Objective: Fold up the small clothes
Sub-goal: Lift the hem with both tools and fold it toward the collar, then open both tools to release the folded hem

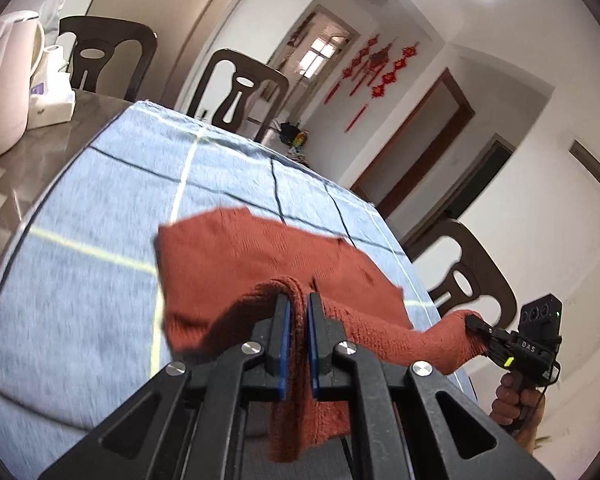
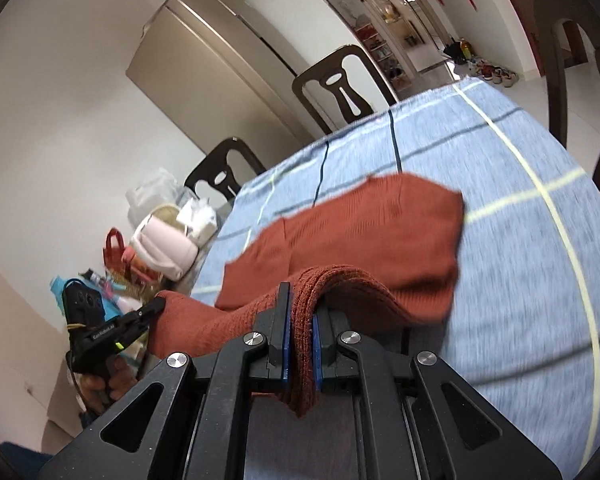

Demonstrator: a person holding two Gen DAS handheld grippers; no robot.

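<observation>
garment (image 1: pixel 236 256) edge pinched in left claw (image 1: pixel 299 312)

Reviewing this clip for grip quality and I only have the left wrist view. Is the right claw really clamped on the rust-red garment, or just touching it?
Observer: Clamped. The right claw has a bunched fold of the rust-red garment pinched between its blue pads.
Operator: What is off to the left of the table?
Observer: A clutter of bags, including a pale pink bag and a red handbag.
Operator: Anything large behind them?
Observer: A tall beige cabinet against the wall.
</observation>
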